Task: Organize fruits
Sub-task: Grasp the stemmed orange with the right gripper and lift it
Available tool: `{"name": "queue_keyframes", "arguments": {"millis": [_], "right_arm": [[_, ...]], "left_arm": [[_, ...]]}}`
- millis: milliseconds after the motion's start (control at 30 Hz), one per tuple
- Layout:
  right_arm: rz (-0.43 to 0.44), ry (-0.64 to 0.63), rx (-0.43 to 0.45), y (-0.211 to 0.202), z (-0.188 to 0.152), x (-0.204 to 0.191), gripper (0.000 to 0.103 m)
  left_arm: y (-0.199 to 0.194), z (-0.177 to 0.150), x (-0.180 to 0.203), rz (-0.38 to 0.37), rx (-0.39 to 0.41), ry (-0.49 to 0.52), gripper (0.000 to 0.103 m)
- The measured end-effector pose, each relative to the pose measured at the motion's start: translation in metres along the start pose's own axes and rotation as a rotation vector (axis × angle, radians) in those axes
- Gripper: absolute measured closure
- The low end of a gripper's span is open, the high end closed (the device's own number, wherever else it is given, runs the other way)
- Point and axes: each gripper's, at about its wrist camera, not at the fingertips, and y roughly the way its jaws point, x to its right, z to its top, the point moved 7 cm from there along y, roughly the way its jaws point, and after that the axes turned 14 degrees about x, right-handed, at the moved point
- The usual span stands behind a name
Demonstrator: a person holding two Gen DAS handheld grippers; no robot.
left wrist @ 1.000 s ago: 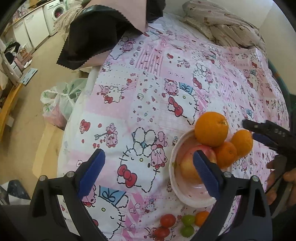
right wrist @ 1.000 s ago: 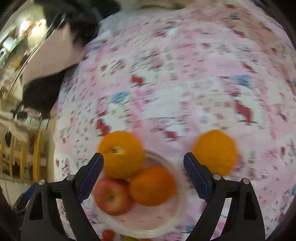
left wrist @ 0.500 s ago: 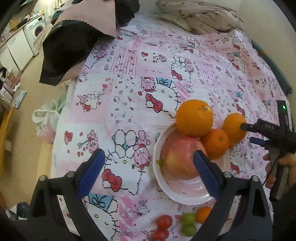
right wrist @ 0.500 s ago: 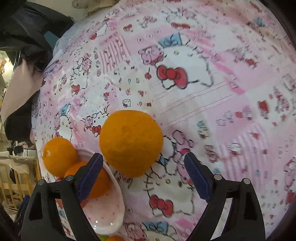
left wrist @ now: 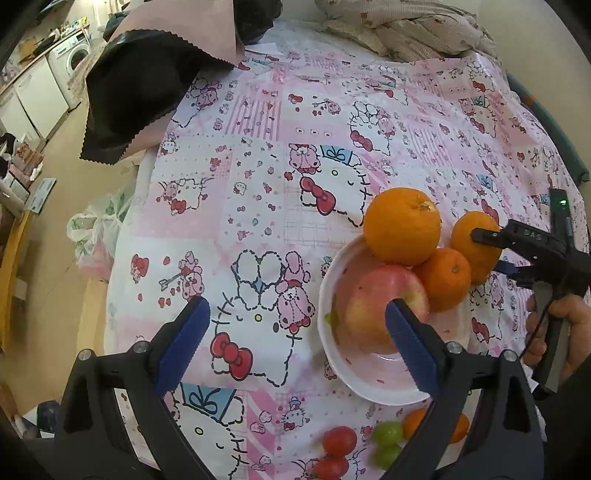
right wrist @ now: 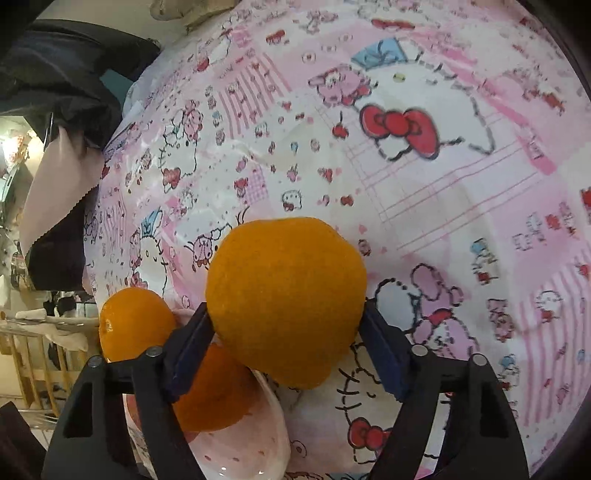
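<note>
A white bowl (left wrist: 332,354) on the pink patterned cloth holds a red apple (left wrist: 373,306), a large orange (left wrist: 402,225) and a smaller orange (left wrist: 443,278). My right gripper (right wrist: 286,347) is shut on another orange (right wrist: 286,299) just beside the bowl (right wrist: 243,450), seen from the left wrist view (left wrist: 476,243) at the bowl's right. My left gripper (left wrist: 295,343) is open and empty, hovering above the bowl's left edge. Small red, green and orange tomatoes (left wrist: 340,441) lie on the cloth in front of the bowl.
A black and pink cloth (left wrist: 147,74) hangs at the far left corner of the table. A crumpled blanket (left wrist: 406,29) lies at the back. The table's left edge drops to the floor, where a plastic bag (left wrist: 92,236) sits.
My right gripper has closed in around the loose orange beside the bowl and now grips it. My left gripper has held roughly in place, still open.
</note>
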Motion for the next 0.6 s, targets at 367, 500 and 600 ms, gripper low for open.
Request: {"name": "queue_keyframes", "arguments": {"millis": [367,500,600], "right_arm": [[0.008,-0.051,0.063,-0.053,0.012,-0.011,0.076],[0.047,0.027,0.04,-0.054,0.002,0.0,0.068],[0.024,0.029,0.092,-0.058,-0.002,0.002,0.014]], "left_arm": [[-0.009,0.003,-0.01,0.013,0.022,-0.033,0.009],[-0.013,0.003,-0.012,0.018,0.033,-0.03,0.009],[-0.012,0.003,-0.012,0.009,0.021,-0.046,0.009]]}}
